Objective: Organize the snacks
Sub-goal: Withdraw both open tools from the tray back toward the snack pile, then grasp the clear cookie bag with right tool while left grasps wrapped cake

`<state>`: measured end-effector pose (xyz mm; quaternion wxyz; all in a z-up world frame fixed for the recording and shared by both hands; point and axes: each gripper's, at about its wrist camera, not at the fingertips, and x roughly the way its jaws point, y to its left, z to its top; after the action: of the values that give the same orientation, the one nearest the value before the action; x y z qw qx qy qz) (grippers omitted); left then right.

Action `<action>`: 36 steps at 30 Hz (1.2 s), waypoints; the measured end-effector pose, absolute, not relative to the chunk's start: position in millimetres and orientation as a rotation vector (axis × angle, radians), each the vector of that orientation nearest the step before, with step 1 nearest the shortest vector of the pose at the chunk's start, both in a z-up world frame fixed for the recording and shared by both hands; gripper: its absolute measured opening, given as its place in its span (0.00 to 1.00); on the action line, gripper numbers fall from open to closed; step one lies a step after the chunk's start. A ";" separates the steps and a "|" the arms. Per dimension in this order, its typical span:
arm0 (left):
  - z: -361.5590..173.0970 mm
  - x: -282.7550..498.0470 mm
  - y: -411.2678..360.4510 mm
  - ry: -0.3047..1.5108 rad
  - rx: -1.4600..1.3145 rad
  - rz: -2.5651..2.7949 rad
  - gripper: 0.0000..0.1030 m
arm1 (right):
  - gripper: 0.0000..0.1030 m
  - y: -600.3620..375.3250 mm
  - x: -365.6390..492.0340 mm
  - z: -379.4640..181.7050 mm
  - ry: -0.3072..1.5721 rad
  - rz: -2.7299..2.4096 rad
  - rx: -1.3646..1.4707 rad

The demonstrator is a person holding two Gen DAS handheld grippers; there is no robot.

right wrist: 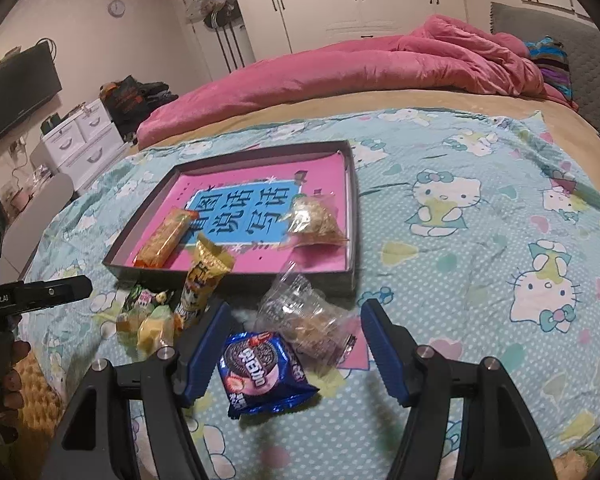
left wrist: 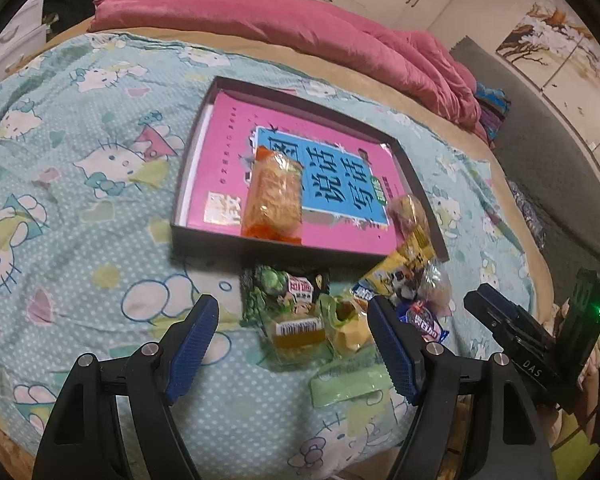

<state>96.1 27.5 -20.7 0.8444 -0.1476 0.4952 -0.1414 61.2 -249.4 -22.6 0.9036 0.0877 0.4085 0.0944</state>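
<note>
A dark shallow tray lined with a pink book lies on the bed. In it are an orange snack pack and a clear packet. Loose snacks lie in front of it: a green-black packet, a clear jelly pack, a yellow-green pack and a yellow pack leaning on the tray wall. My left gripper hovers open over the jelly pack. My right gripper is open above a blue Oreo pack and a crumpled clear packet.
A cartoon-cat bedsheet covers the bed, with a pink quilt bunched at the far side. A pale green wrapper lies near the bed edge. White drawers stand beyond the left side. A hand holds the left gripper.
</note>
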 end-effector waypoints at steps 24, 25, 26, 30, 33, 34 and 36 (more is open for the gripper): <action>-60.6 88.7 5.5 1.201 -0.280 -0.323 0.76 | 0.65 -232.9 62.1 -37.2 0.915 0.185 0.076; -61.0 88.8 4.9 1.202 -0.279 -0.324 0.76 | 0.65 -231.3 62.3 -39.0 0.920 0.170 0.052; -61.2 89.1 3.8 1.203 -0.279 -0.325 0.76 | 0.65 -230.2 62.3 -40.3 0.924 0.163 0.036; -63.0 90.8 4.1 1.209 -0.283 -0.321 0.76 | 0.66 -228.6 65.1 -46.5 0.948 0.138 -0.011; -64.4 92.1 7.2 1.213 -0.295 -0.315 0.76 | 0.66 -229.8 68.2 -49.8 0.958 0.135 -0.022; -65.2 92.7 8.0 1.215 -0.298 -0.311 0.76 | 0.66 -230.5 69.4 -51.0 0.961 0.131 -0.025; -67.0 93.9 9.7 1.220 -0.303 -0.304 0.76 | 0.66 -231.7 71.7 -53.5 0.968 0.124 -0.030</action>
<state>93.9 9.7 -67.0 0.7980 -0.1413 0.5685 -0.1415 71.7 -231.7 -53.5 0.8832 -0.0145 0.4650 0.0598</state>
